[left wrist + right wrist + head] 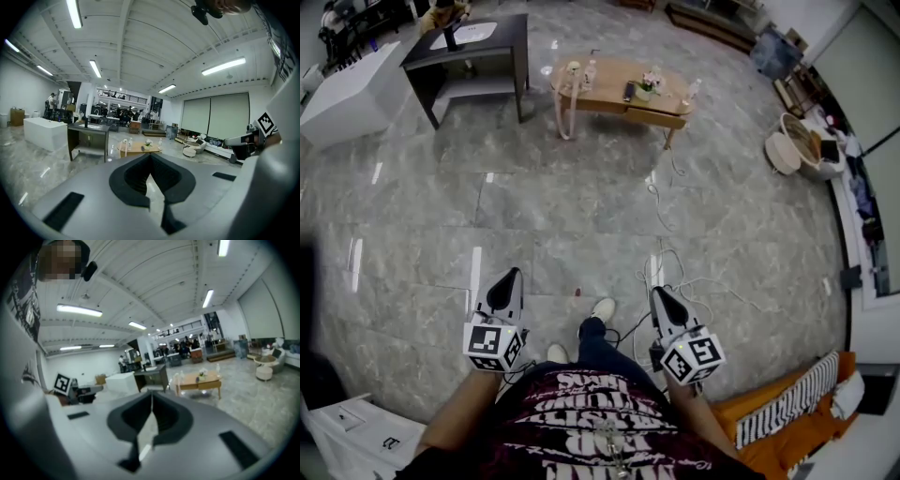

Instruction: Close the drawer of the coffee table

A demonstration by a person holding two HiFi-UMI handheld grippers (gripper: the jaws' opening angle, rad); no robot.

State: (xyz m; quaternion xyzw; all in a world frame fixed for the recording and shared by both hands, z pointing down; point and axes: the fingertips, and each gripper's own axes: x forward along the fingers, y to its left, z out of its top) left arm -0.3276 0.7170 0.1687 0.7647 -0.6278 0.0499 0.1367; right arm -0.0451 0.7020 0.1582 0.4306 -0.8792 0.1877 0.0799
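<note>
Far left, at about ten o'clock from the person, stands a white block (347, 94). Next to it, at eleven o'clock, is a dark desk (469, 52).

Left gripper (508, 281): held low in front of the body and pointing ahead. Its own view shows the jaws pressed together with nothing between them (150, 161).

Coffee table (623, 94): dead ahead at twelve o'clock, well apart from both grippers, with bare marble floor (562, 206) between. Small bottles and a plant sit on its top. The drawer (656, 116) is at the table's right-hand end on the near side. Its front appears to stand proud of the table edge, so I judge it open, though at this range the amount cannot be told.

Right gripper (661, 298): level with the left and aimed the same way. Its jaws are likewise closed on nothing (151, 399).

Loose cables (675, 272) trail on the floor just ahead of the right gripper, running toward the table. A round basket (802, 145) sits at two o'clock.

Assessment: the approach step is in hand and no contact has been made. The next move calls for walking to the table, stepping clear of the cables, then setting a closed gripper tip flat against the drawer front and pushing straight in until it is flush.
</note>
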